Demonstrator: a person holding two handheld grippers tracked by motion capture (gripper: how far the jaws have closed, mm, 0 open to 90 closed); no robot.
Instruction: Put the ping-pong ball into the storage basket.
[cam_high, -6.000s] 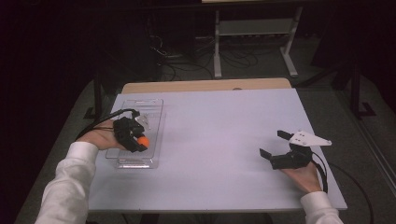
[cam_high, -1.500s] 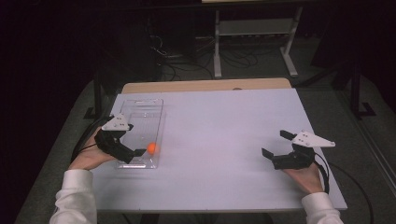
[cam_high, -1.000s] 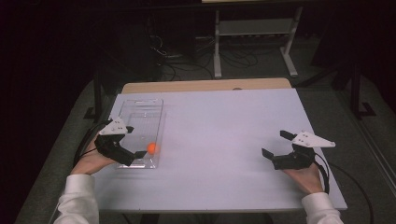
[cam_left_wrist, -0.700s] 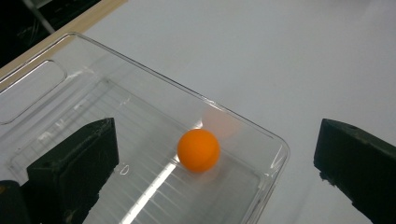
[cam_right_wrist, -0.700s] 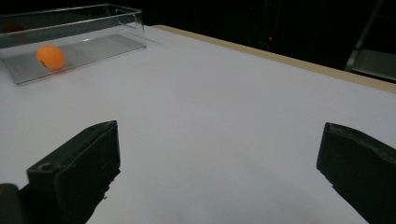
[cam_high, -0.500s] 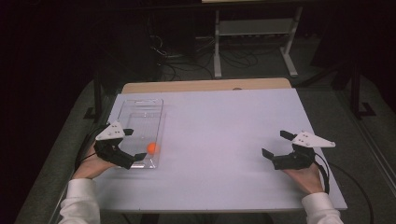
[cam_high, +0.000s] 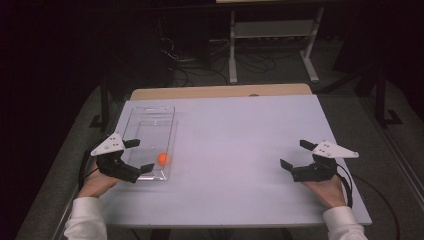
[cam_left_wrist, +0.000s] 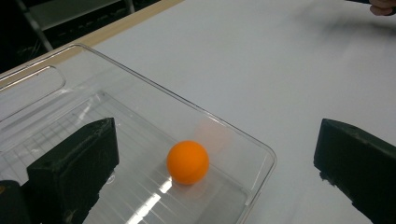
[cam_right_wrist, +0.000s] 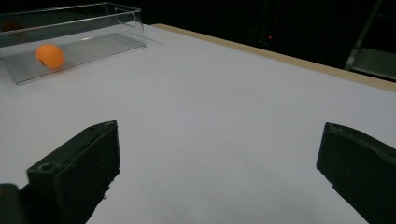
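Note:
An orange ball (cam_high: 162, 159) lies in the near end of a clear plastic tray (cam_high: 149, 116) on the left of the white table. My left gripper (cam_high: 140, 156) is open at the tray's near end, a little left of the ball, and holds nothing. In the left gripper view the ball (cam_left_wrist: 187, 162) rests on the tray floor between and beyond my wide-apart jaws, close to the tray's rim (cam_left_wrist: 219, 125). My right gripper (cam_high: 296, 155) is open and empty over bare table at the right. In its view the ball (cam_right_wrist: 50, 56) and the tray (cam_right_wrist: 98, 23) are far off at the upper left.
The white table top (cam_high: 235, 140) has a tan strip (cam_high: 215, 92) along its far edge. Beyond it the floor is dark, with cables and a metal stand (cam_high: 270, 35). Bare table lies between the tray and my right gripper.
Six seconds ago my left gripper held the ball over the tray. The ball now lies in the tray, and the open left gripper has drawn back toward the near left. The right gripper has not moved.

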